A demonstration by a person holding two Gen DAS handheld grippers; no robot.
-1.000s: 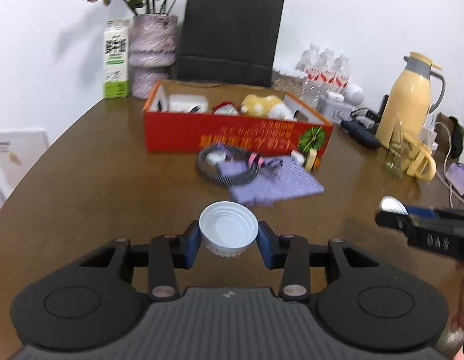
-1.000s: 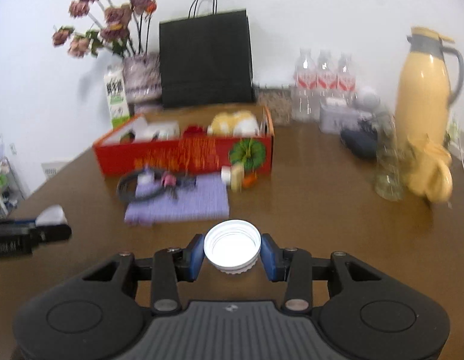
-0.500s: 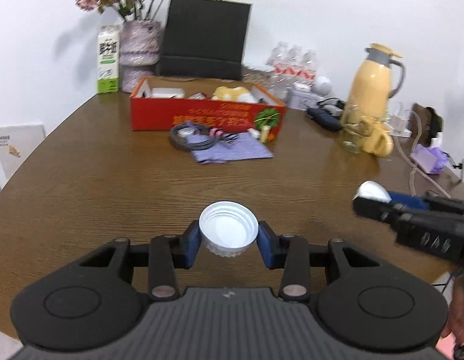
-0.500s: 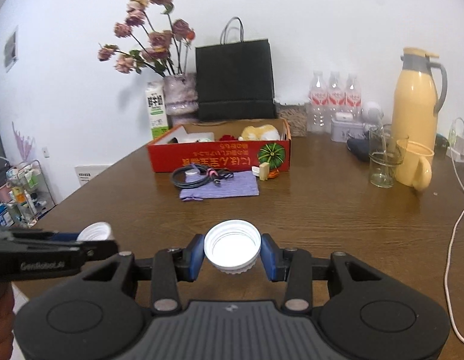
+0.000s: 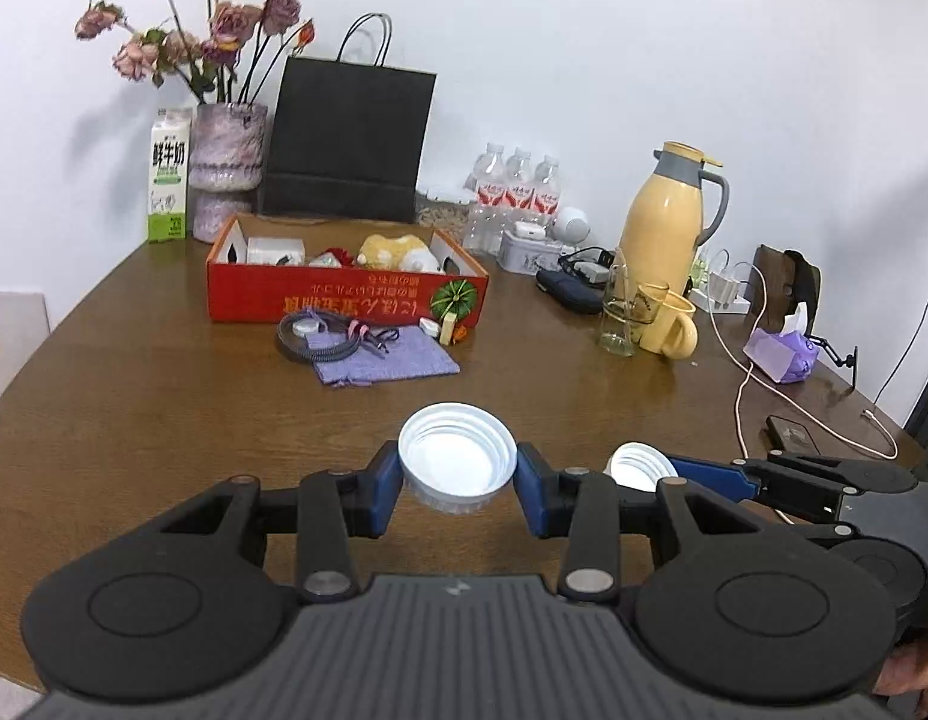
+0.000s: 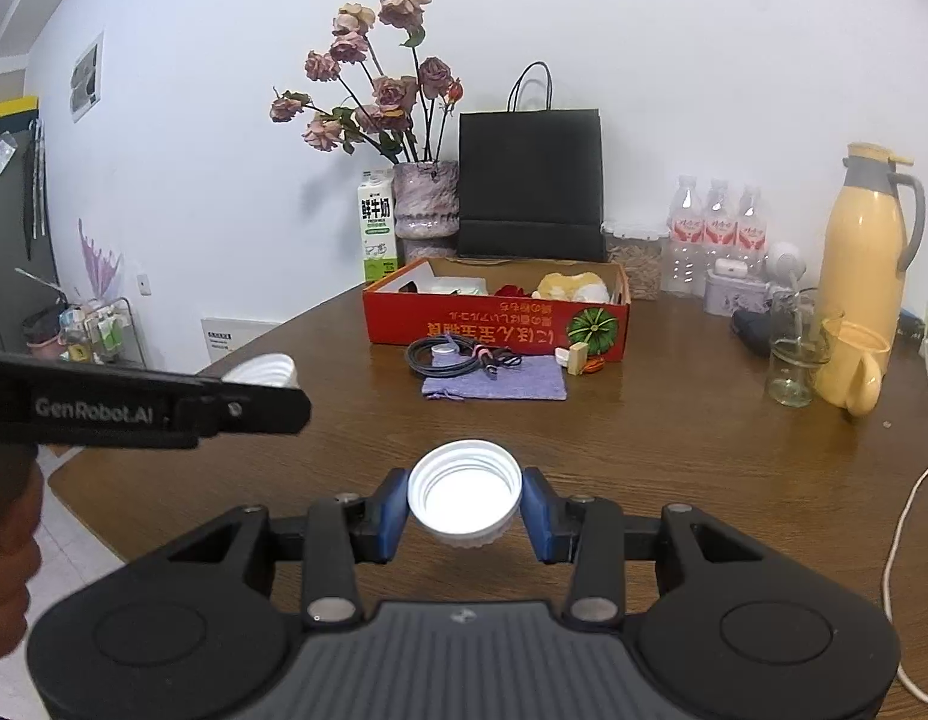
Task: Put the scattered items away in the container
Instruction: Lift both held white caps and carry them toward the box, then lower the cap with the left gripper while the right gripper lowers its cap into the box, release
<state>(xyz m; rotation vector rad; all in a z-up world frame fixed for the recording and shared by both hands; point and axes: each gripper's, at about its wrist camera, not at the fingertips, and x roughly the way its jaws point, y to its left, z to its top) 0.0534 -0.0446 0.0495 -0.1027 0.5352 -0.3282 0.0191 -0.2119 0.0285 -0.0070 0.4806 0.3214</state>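
Left gripper (image 5: 457,483): clenched on a white bottle cap (image 5: 457,462), blue pads pressing its ribbed wall from both sides, hollow side up and held clear above the wooden table (image 5: 164,420). Right gripper (image 6: 464,507): likewise clamped on a second white cap (image 6: 464,495), open side up, also off the tabletop. Probably carried this way so each cap stays level and can be dropped straight in.

Farther out, well apart from both grippers: the red cardboard box (image 5: 344,300), the likely container, already holding a yellow plush toy (image 5: 392,252) and a white packet (image 5: 272,252). Just in front of it, not yet tidied: a coiled black cable (image 5: 320,342) lying partly on a purple cloth pouch (image 5: 392,360), plus a few small bits beside the box's right corner. Behind: a black paper bag (image 5: 350,138), a vase of dried roses (image 5: 227,168), a milk carton (image 5: 170,180); off to the right, a yellow thermos (image 5: 668,222).

Against a second ago: box and loose items much smaller and farther off in both views, more tabletop visible, both grippers pulled back from the box; grip on each cap unchanged, caps not delivered.
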